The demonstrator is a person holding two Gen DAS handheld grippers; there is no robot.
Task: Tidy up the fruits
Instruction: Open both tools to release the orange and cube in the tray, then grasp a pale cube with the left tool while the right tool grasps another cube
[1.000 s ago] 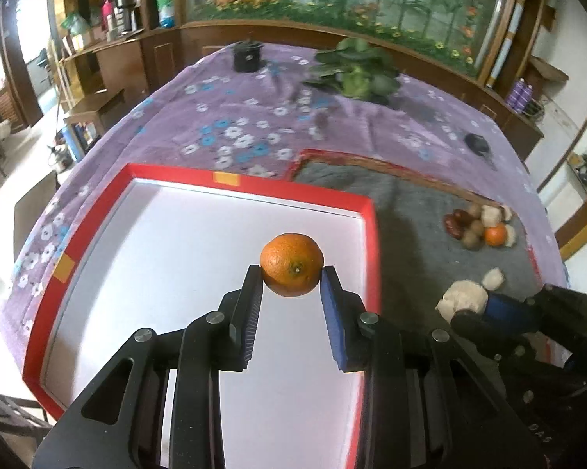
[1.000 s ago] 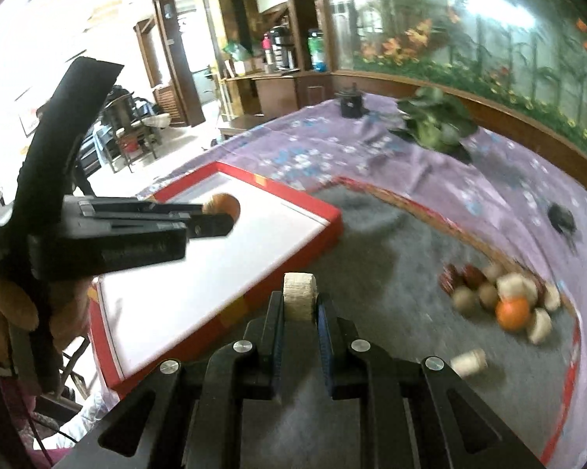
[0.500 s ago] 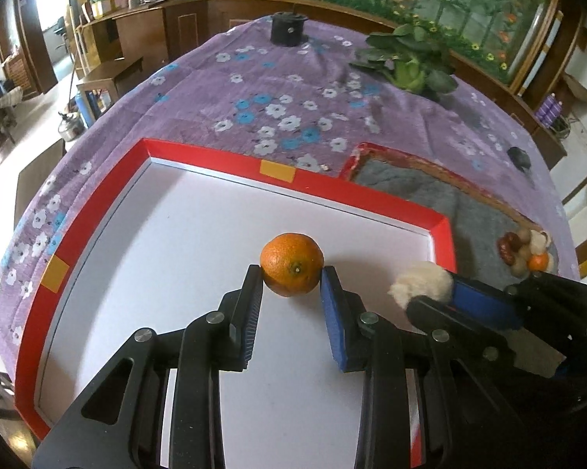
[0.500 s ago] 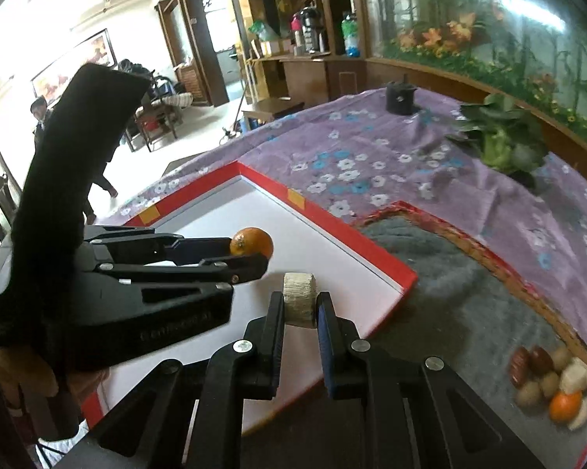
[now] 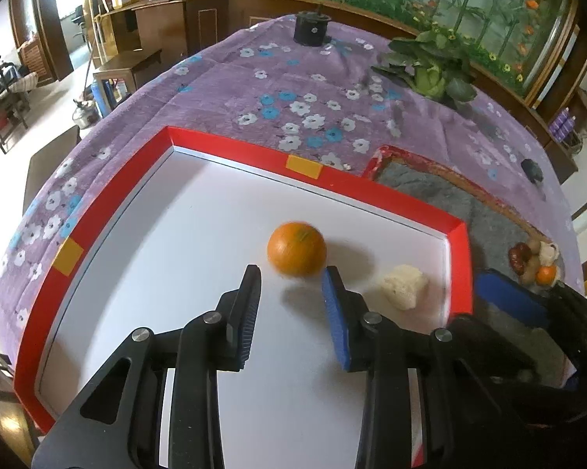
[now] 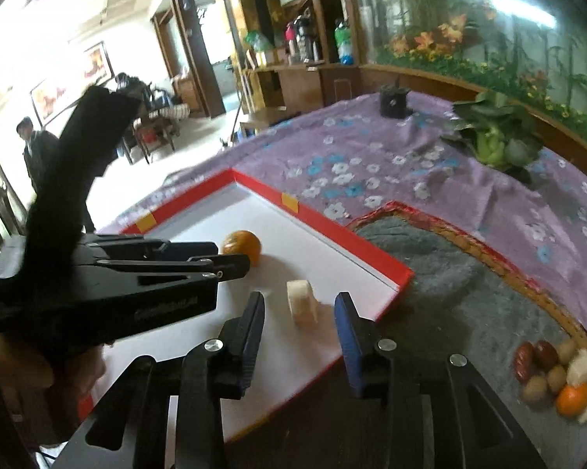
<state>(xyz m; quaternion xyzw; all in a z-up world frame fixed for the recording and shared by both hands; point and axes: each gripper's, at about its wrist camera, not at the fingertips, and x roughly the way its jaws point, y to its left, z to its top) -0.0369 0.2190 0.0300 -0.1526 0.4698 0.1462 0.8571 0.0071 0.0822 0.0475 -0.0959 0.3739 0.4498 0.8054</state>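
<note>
A purple tablecloth with white and blue flowers [image 5: 293, 90] covers the table, and on it lies a red-rimmed tray with a white floor [image 5: 231, 148]. Just beside the tray, on its right, lies a grey mat with a red edge [image 6: 461, 269], and at the far right end of the mat sits a small pile of fruits [image 6: 559, 375] (an orange one among brown and pale ones). Beyond the tray a leafy green vegetable [image 5: 430, 74] and a small black pot [image 5: 312, 29] stand on the cloth. Behind the table run a large aquarium and wooden cabinets.

The left gripper [image 5: 291, 287] is above the tray; its jaws have just been opening, and the orange [image 5: 296, 248] lies free on the tray floor just ahead of the fingertips. The right gripper [image 6: 299, 306] has also just been opening; the pale fruit piece [image 6: 302, 301] stands on the tray near its right rim, between the jaws but not pressed by them.
</note>
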